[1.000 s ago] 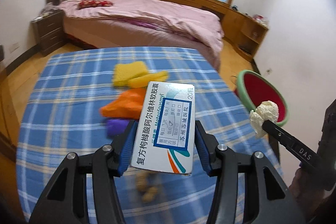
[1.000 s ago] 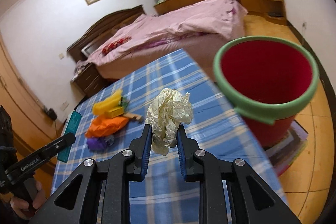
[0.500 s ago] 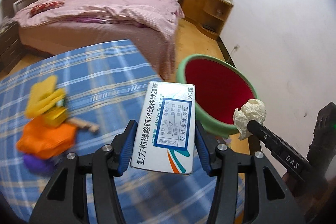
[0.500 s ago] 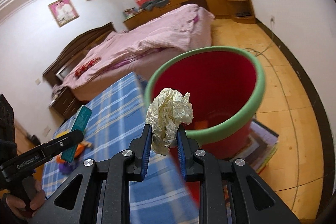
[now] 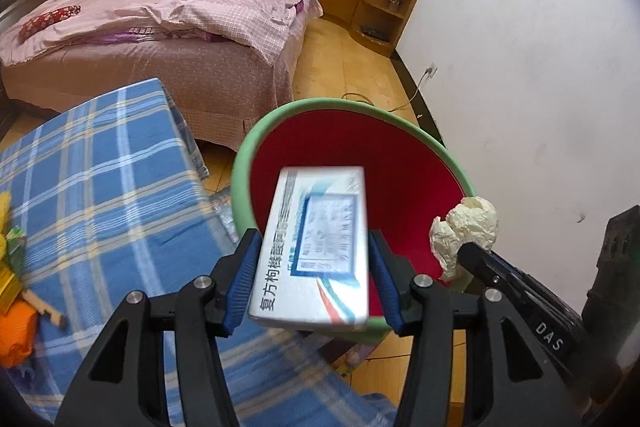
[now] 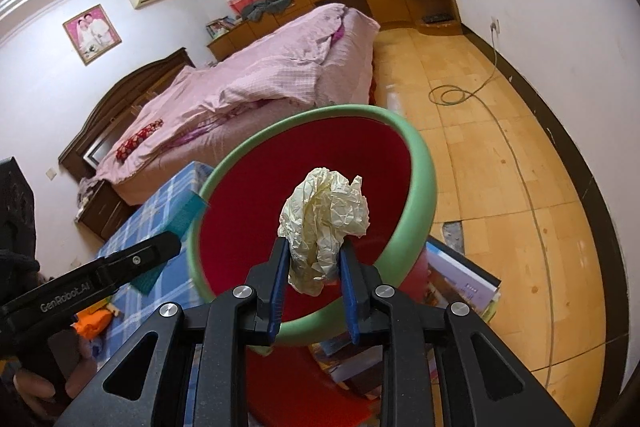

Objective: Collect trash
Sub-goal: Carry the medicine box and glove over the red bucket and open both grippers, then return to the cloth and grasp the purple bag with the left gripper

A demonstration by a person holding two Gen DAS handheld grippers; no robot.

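Observation:
My left gripper [image 5: 314, 267] has opened its jaws wider than the white medicine box [image 5: 316, 251], which looks blurred and tilts loose between them over the red bin with a green rim [image 5: 320, 107]. My right gripper [image 6: 314, 267] is shut on a crumpled cream paper ball [image 6: 324, 219], held over the same bin [image 6: 420, 163]. The paper ball also shows in the left wrist view [image 5: 466, 227], at the bin's right rim. The box's teal edge shows in the right wrist view [image 6: 182, 215].
The table with a blue plaid cloth [image 5: 100, 187] lies left of the bin, with yellow and orange trash [image 5: 16, 307] at its left edge. Books [image 6: 460, 287] lie under the bin on the wooden floor. A pink bed [image 5: 160, 19] stands behind.
Both grippers swung right from the table to above the bin. The left jaws have opened and the medicine box has come loose, tilting forward. The right grip on the paper ball is unchanged.

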